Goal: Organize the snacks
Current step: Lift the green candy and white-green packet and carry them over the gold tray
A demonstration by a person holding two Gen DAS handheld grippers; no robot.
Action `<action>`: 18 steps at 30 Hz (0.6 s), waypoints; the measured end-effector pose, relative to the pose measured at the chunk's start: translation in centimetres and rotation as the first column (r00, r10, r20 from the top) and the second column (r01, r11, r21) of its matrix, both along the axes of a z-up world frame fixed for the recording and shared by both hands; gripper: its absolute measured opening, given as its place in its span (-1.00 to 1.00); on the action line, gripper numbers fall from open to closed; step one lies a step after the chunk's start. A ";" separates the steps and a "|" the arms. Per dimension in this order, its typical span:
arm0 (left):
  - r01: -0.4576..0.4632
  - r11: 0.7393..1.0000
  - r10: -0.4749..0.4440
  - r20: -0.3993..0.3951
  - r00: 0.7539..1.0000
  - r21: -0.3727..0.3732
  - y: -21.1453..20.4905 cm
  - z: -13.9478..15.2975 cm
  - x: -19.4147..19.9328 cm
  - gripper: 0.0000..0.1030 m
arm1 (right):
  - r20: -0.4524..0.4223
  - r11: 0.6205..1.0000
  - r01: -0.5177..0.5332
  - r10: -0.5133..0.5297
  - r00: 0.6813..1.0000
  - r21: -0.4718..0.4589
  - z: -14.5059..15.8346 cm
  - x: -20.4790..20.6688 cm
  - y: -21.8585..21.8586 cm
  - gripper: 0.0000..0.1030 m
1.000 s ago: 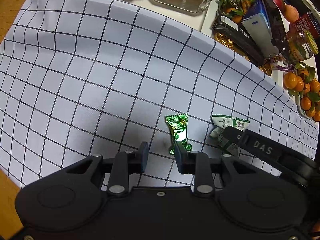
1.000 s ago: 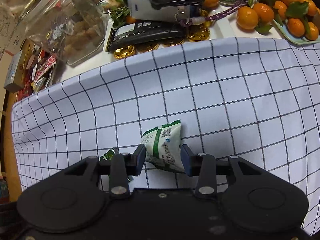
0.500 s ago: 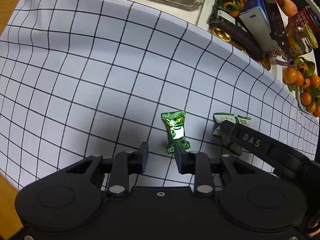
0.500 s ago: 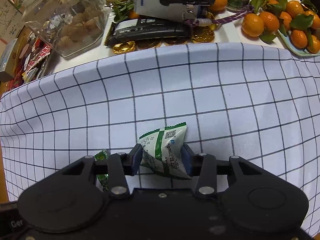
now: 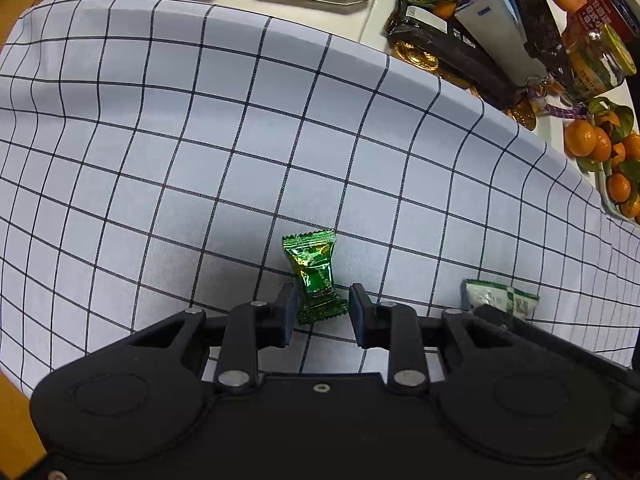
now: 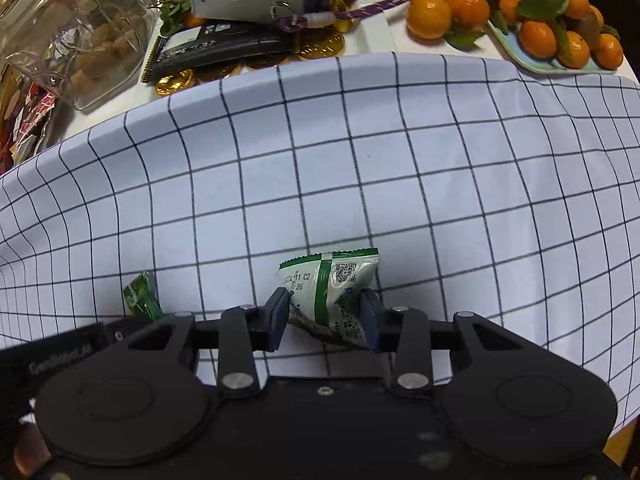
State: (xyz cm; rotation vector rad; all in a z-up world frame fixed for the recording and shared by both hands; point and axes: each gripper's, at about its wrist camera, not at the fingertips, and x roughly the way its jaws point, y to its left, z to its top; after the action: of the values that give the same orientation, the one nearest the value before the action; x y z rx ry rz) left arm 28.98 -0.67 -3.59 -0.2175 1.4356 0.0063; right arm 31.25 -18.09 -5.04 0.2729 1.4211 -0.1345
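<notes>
Left tongs (image 5: pixel 322 314), gaping, now straddle the shiny green foil candy (image 5: pixel 315 276) on the checked white cloth (image 5: pixel 200 160); right tongs (image 6: pixel 325 318) stay clamped on the white-and-green sachet (image 6: pixel 330 290), whose grip only the right view shows

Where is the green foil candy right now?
In the left wrist view, the green foil candy lies on the checked cloth, its near end between the left gripper's open jaws.

Checked cloth (image 6: pixel 400 168) open; clutter (image 6: pixel 224 44) crowds far edge.
</notes>
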 end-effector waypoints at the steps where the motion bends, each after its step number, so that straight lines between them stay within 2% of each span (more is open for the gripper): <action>1: -0.001 1.000 0.001 -0.003 1.000 0.003 -0.1 -0.1 0.1 -0.24 | -0.006 1.000 0.003 -0.003 1.000 0.010 0.0 -0.2 -0.3 -0.26; 5: -0.007 1.000 0.007 -0.017 1.000 0.013 -0.3 -0.8 0.5 -0.24 | -0.039 0.997 0.020 -0.017 0.999 0.072 0.2 -0.6 -1.6 -0.29; 18: -0.004 0.998 0.005 -0.025 1.000 0.056 -1.1 -1.8 1.6 -0.24 | -0.086 0.993 0.082 -0.075 0.993 0.081 1.0 -2.5 -5.0 -0.29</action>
State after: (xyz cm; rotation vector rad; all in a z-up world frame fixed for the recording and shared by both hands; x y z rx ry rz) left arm 30.54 -1.78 -5.37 -0.1749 1.4576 0.0535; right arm 28.75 -23.05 -4.03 0.3966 1.5014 -0.1519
